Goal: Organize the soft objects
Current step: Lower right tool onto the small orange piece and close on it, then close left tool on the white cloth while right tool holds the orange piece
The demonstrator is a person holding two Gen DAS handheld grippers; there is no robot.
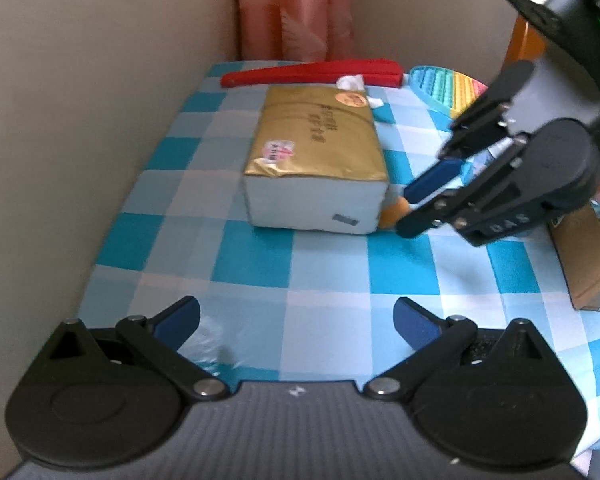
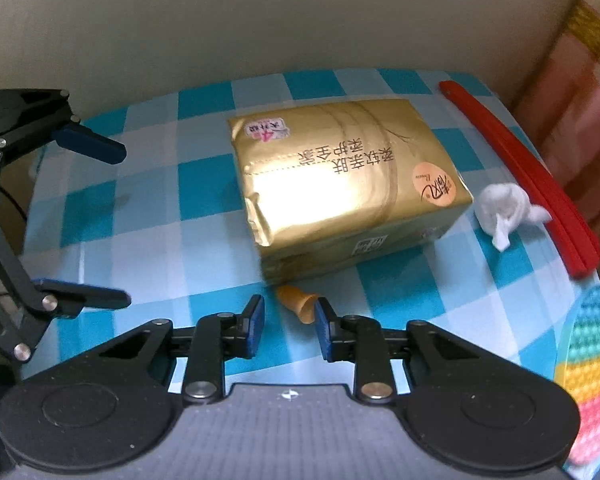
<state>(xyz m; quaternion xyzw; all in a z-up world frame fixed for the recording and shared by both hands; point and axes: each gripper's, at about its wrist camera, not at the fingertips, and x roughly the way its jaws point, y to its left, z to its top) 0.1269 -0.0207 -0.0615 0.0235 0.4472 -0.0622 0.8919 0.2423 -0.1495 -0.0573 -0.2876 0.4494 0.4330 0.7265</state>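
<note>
A small orange rubber cone lies on the blue checked cloth, just in front of a gold tissue pack. My right gripper stands narrow around it; the cone's wide end rests against the right pad, and its thin end points toward the pack. In the left wrist view the right gripper tilts down with the orange cone at its tips, beside the tissue pack. My left gripper hovers open over the cloth with nothing in it.
A crumpled white tissue and a long red strip lie behind the pack. A rainbow bubble mat sits at the right. A cardboard box stands at the right edge. Beige walls and a pink curtain enclose the table.
</note>
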